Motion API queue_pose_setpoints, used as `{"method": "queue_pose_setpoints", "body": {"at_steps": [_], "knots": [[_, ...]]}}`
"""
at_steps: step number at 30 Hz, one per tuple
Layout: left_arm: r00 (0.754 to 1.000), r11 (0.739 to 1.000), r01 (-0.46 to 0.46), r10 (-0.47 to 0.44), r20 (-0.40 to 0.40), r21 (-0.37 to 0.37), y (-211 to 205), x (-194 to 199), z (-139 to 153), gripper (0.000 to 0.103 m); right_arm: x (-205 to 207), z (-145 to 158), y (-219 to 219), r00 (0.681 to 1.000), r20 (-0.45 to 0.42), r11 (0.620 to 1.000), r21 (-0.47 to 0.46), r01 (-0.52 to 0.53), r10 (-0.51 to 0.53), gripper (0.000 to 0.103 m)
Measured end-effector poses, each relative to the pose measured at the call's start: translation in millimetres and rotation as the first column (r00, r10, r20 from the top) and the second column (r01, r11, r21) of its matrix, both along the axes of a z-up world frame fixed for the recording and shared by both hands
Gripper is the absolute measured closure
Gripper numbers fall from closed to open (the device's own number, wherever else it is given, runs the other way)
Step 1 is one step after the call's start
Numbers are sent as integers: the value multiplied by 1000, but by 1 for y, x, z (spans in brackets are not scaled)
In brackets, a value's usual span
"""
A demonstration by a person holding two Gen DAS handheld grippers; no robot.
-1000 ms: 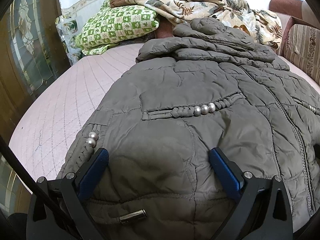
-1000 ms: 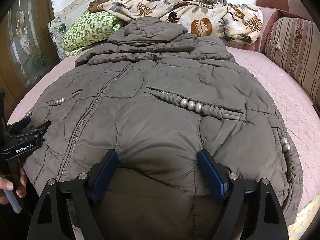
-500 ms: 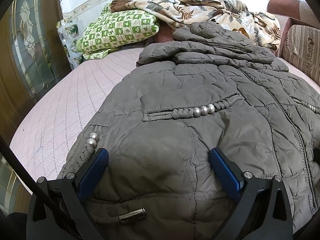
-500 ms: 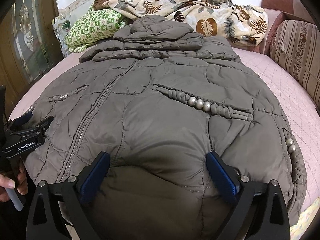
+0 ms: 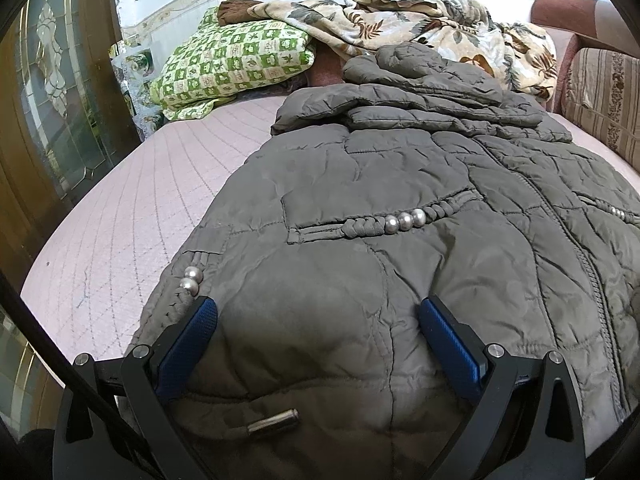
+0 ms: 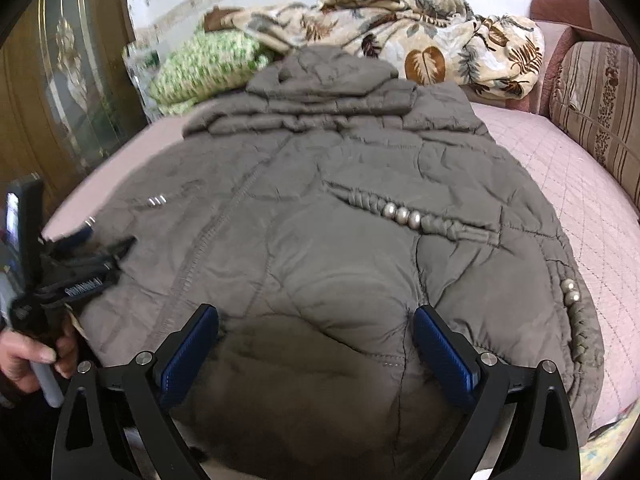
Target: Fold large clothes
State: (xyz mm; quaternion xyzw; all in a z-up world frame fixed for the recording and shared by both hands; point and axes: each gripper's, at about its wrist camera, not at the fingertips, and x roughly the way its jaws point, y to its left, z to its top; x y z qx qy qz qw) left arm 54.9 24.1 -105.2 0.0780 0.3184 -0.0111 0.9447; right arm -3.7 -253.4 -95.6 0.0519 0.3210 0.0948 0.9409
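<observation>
Fingers of the left gripper [image 5: 318,322] and the right gripper [image 6: 316,330] are standing wide apart over the hem of the grey padded jacket [image 6: 340,216], gripping nothing. It is lying spread flat on the pink bed [image 5: 132,216], hood toward the floral blanket [image 6: 440,40].

Bare mattress [image 5: 132,216] flanks the jacket [image 5: 400,264]; green pillow [image 5: 236,64] and blanket [image 5: 420,28] crowd its far end.

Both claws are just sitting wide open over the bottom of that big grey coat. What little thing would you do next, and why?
Probably close both on the hem. The coat lies flat on the bed, sleeves apparently tucked near the hood. The left gripper and right gripper are open, each straddling a puff of the bottom edge, nothing held. Pinching there would let the person lift the hem toward the hood.
</observation>
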Motion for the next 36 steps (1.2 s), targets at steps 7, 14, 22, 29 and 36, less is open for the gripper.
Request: {"method": "queue_pose_setpoints", "body": {"at_steps": [7, 14, 22, 29, 36], "knots": [[1000, 997, -13, 14, 13, -74, 24, -22, 19, 2, -34, 36, -53, 979, 155, 982, 156, 107, -132, 4], [983, 950, -183, 183, -23, -252, 90, -31, 30, 2, -46, 9, -155, 890, -28, 801, 424, 423, -455, 7], [951, 845, -298, 224, -212, -445, 140, -18, 5, 10, -52, -16, -190, 834, -159, 678, 512, 527, -528, 21], [954, 809, -288, 194, -230, -512, 146, -27, 1, 10, -50, -39, -185, 865, -231, 659, 569, 492, -446, 20], [967, 830, -212, 103, -231, -516, 119, -40, -4, 12, -56, -54, -149, 910, -239, 657, 632, 412, -340, 48]]}}
